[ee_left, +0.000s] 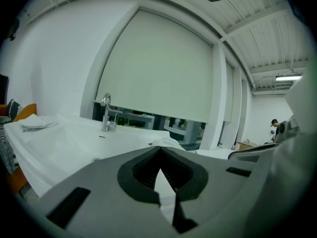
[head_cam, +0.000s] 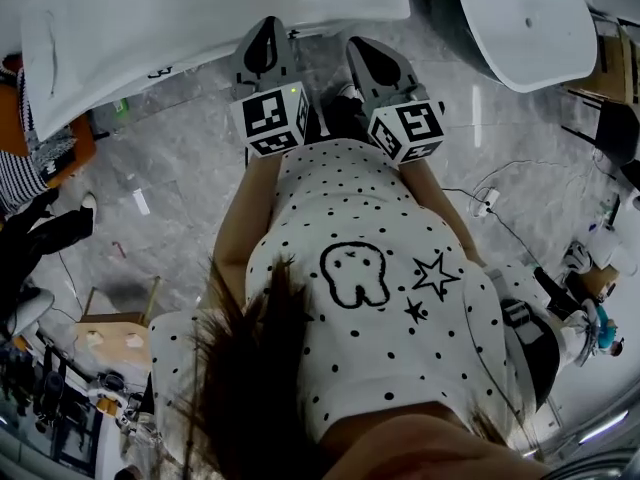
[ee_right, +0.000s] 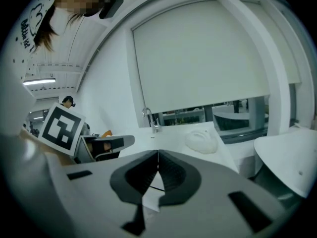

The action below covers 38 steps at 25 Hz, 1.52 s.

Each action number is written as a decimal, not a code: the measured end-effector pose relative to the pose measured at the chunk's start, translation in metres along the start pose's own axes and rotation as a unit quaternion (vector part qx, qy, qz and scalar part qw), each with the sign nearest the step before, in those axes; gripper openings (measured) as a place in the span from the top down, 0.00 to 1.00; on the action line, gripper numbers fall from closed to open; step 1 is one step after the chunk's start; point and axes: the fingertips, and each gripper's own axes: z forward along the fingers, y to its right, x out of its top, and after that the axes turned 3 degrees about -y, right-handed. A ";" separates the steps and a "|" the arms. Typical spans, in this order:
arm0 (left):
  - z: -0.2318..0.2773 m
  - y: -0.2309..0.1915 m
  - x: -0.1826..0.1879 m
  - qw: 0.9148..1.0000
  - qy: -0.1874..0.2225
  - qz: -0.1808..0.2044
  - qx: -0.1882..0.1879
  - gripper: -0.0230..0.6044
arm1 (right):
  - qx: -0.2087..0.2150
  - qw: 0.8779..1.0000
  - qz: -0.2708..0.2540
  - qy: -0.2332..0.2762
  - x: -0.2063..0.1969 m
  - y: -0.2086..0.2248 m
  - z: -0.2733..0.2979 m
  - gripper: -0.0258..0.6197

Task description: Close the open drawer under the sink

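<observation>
Sink beyond left tool (jaws together).

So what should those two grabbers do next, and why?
Probably lower the left gripper below the edge of the sink counter to find the drawer front. Both it and the right gripper are shut and empty, looking over the counter at the faucet; no view shows the drawer.

The sink is a long white unit with a smooth, shallow basin top. In the head view it is seen from above, running slantwise across the upper left. A chrome faucet stands upright at its back edge. The drawer under it is hidden beneath the top, so whether it stands open cannot be told.
</observation>
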 end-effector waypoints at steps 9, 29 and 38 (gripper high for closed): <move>-0.014 0.025 0.028 0.999 0.030 0.026 -0.011 0.96 | 0.006 1.000 -0.024 0.010 0.011 0.006 -0.020 0.94; -0.058 0.055 0.013 0.993 0.015 0.087 -0.077 0.96 | 0.019 0.999 -0.037 0.012 0.003 -0.010 -0.024 0.94; -0.065 0.039 0.003 0.997 0.006 0.058 -0.056 0.96 | 0.035 0.999 -0.039 0.012 -0.002 -0.019 -0.027 0.94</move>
